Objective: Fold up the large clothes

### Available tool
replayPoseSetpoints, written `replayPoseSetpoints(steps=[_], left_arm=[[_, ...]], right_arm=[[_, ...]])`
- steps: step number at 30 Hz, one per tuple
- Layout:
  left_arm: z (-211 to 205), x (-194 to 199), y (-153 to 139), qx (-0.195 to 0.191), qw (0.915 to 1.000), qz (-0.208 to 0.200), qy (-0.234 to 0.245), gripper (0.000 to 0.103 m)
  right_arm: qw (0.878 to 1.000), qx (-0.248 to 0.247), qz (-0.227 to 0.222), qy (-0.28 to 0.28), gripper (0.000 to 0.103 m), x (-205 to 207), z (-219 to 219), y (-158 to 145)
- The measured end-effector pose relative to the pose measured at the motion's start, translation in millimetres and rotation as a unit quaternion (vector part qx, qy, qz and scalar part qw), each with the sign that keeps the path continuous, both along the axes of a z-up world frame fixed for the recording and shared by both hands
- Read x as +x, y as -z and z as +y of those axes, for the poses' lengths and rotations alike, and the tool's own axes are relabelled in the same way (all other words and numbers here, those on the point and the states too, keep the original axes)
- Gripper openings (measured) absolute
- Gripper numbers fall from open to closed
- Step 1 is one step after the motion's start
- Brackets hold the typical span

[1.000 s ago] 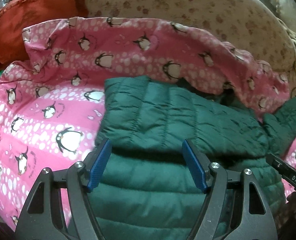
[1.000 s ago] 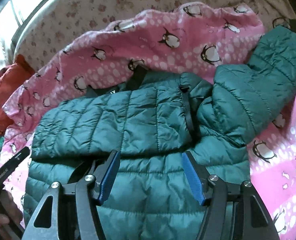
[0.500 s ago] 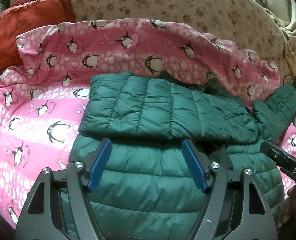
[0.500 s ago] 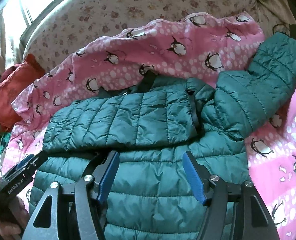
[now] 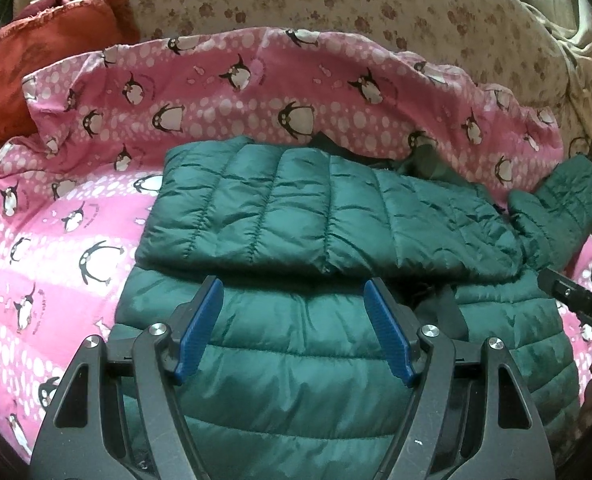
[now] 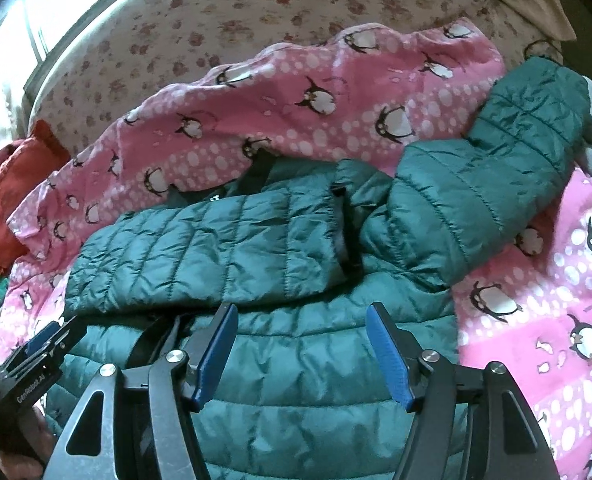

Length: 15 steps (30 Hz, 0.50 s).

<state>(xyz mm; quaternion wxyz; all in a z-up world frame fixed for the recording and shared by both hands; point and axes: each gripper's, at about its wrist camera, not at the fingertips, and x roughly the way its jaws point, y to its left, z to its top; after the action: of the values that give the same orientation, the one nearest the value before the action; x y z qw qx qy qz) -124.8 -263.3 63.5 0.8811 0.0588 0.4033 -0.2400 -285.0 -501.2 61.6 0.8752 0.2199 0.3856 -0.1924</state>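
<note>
beige paw-print bedding (image 5: 335, 8) backs a pink penguin-print blanket (image 5: 76, 220), and on it lies the dark green quilted puffer jacket (image 5: 296, 380), one sleeve folded across its chest, the other sleeve (image 6: 515, 152) sticking out toward 2 o'clock. left gripper (image 5: 294, 330) and right gripper (image 6: 301, 350) hover over it, fingers apart, holding nothing. it looks light, soft, slick and springy (likely to puff back), so pinch a seamed hem or cuff. free blanket lies at 9 and 3 o'clock.

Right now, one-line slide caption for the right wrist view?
Open right tool over green puffer jacket on penguin blanket, one sleeve folded across, other sleeve out.
</note>
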Motion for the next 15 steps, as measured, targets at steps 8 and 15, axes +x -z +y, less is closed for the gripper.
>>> replayPoseSetpoints(steps=[8, 15], left_arm=[[-3.2, 8.5, 20.1, -0.017, 0.9994, 0.028, 0.013, 0.073], [-4.5, 6.5, 30.2, -0.018, 0.9994, 0.024, 0.019, 0.073]], right_arm=[[1.0, -0.004, 0.006, 0.013, 0.064, -0.2, -20.5, 6.5], [0.999, -0.014, 0.013, 0.032, 0.064, -2.4, -45.6, 13.2]])
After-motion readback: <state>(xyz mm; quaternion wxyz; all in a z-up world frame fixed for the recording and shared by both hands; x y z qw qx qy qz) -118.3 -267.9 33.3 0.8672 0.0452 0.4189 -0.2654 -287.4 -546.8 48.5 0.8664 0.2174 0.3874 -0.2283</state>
